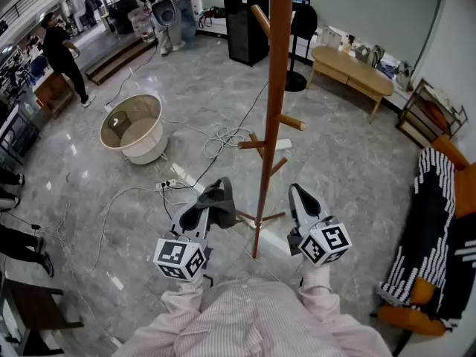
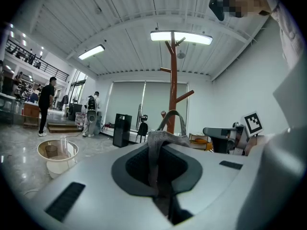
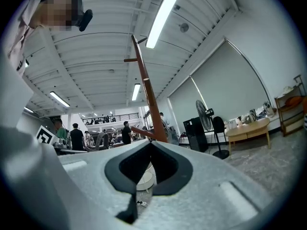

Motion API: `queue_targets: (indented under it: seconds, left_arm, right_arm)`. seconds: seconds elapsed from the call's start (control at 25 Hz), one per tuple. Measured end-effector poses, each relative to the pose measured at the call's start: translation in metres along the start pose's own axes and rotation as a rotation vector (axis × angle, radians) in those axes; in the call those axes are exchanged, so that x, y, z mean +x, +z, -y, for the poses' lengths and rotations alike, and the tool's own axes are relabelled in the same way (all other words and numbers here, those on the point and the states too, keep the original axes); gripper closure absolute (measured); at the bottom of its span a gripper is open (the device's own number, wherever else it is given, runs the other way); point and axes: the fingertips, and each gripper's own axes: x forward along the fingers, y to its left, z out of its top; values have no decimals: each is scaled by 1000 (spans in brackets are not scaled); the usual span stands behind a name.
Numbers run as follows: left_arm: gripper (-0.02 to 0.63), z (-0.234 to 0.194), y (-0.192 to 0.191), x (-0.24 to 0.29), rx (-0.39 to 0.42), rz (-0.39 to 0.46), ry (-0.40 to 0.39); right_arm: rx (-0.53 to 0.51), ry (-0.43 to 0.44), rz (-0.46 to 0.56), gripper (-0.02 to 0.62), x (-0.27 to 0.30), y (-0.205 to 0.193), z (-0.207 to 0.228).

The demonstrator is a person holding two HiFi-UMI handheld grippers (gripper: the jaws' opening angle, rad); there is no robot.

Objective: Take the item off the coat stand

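The brown wooden coat stand [image 1: 277, 88] rises from the grey floor straight ahead of me, its bare pegs sticking out at several heights. My left gripper [image 1: 205, 208] is shut on a grey fabric item [image 1: 216, 196] with a strap loop, held low and to the left of the pole, off the pegs. In the left gripper view the grey item [image 2: 160, 145] hangs pinched between the jaws, with the stand [image 2: 172, 90] behind it. My right gripper [image 1: 299, 196] is just right of the pole, shut with nothing in it. The stand [image 3: 147, 97] also shows in the right gripper view.
A white round basin [image 1: 134, 129] stands on the floor to the left, with cables [image 1: 223, 136] and a power strip [image 1: 182, 177] near the stand's base. A black cabinet [image 1: 245, 24] and a wooden bench [image 1: 349, 69] are behind. A striped cloth on an orange chair [image 1: 428, 229] is at the right. A person [image 1: 63, 50] is far left.
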Motion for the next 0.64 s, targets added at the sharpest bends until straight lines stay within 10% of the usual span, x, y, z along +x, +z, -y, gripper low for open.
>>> queue_targets:
  seconds: [0.64]
  left_arm:
    - [586,-6,-2,2,0,-11,10]
  right_arm:
    - [0,-20,2,591,0,-2,6]
